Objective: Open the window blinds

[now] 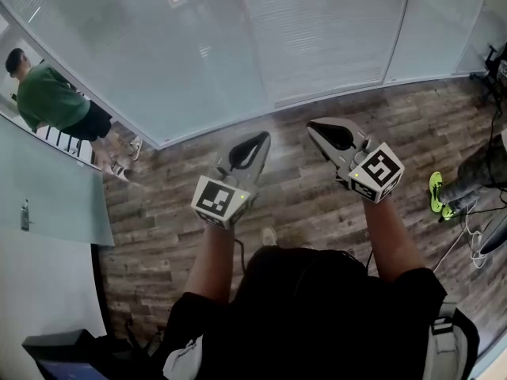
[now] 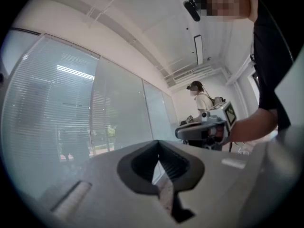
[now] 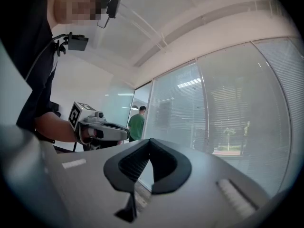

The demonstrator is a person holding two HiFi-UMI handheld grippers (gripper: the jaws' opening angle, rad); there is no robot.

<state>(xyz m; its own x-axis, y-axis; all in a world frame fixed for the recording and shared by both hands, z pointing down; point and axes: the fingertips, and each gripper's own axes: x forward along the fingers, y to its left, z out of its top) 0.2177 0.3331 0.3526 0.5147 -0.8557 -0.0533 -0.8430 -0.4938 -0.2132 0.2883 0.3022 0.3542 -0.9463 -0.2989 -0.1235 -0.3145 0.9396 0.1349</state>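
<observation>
The window blinds hang with their slats closed behind a curved glass wall in front of me; they also show in the left gripper view and the right gripper view. I hold both grippers level and side by side, a short way back from the glass and apart from it. My left gripper is shut with nothing between its jaws. My right gripper is also shut and empty. Each gripper sees the other beside it: the right gripper and the left gripper.
A person in a green shirt stands at the far left by the glass. At the right edge are a bright green shoe and cables on the wood floor. Another person stands further back on the right.
</observation>
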